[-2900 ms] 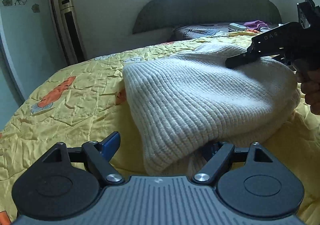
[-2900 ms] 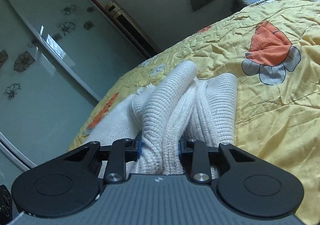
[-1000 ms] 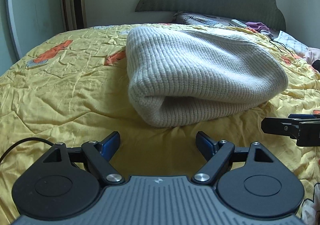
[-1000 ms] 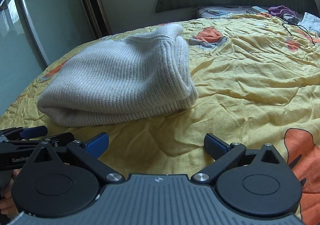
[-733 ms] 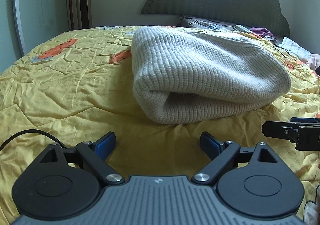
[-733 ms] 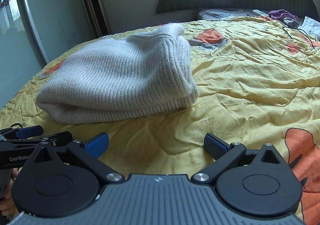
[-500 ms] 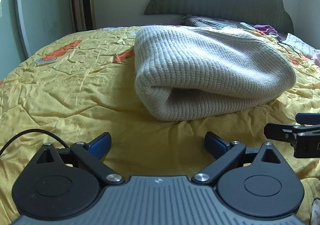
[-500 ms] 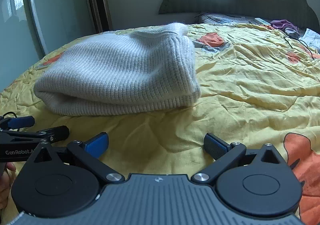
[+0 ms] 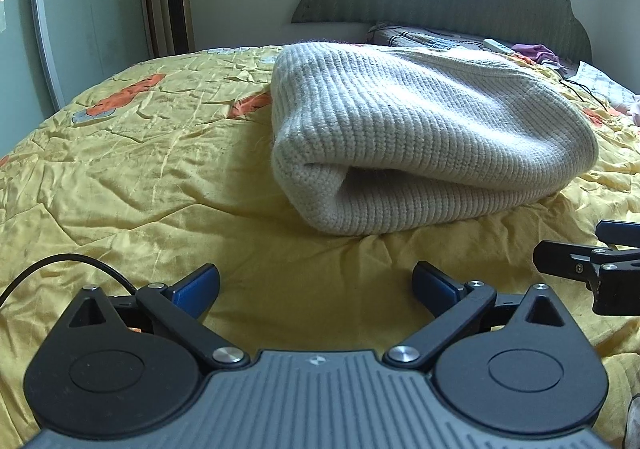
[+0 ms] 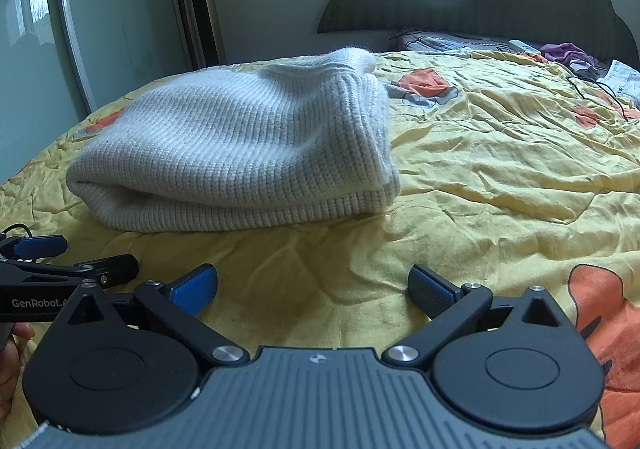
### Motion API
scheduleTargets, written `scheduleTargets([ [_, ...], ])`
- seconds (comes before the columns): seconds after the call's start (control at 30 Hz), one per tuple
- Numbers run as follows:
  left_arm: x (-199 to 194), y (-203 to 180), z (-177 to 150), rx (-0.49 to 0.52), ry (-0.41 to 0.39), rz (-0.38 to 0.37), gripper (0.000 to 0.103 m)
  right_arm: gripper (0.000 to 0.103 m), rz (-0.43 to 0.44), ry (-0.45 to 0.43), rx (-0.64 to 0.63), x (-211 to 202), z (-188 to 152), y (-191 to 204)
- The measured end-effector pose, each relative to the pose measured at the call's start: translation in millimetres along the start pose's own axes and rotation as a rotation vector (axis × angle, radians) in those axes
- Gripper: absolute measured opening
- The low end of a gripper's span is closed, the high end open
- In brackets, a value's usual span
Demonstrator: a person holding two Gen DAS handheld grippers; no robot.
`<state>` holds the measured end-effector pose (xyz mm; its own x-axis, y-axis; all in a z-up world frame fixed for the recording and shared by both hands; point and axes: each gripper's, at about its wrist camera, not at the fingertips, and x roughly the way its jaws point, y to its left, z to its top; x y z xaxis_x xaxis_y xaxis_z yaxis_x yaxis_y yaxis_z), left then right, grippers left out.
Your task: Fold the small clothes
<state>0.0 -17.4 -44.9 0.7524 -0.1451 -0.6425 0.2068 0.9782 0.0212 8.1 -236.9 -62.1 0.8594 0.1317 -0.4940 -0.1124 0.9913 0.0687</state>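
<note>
While both empty, left claw (image 9: 316, 285) and right claw (image 10: 312, 285) gape wide.

Folded cream knit sweater (image 9: 420, 137) on yellow quilt (image 9: 140, 169), left gripper (image 9: 316, 285) jaws wide

You can read one marking only: white lettering "GenRobot.A", cut off there, on the black body of the left gripper (image 10: 64, 257), nearer than the folded sweater (image 10: 240, 153).
</note>
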Motion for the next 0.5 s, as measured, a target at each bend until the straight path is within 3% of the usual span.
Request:
scheduleTargets([
  [0.5,0.2,0.1,-0.1,0.000,0.000,0.000,0.103,0.103,-0.030,0.022,-0.056,3.3,0.0,8.8],
])
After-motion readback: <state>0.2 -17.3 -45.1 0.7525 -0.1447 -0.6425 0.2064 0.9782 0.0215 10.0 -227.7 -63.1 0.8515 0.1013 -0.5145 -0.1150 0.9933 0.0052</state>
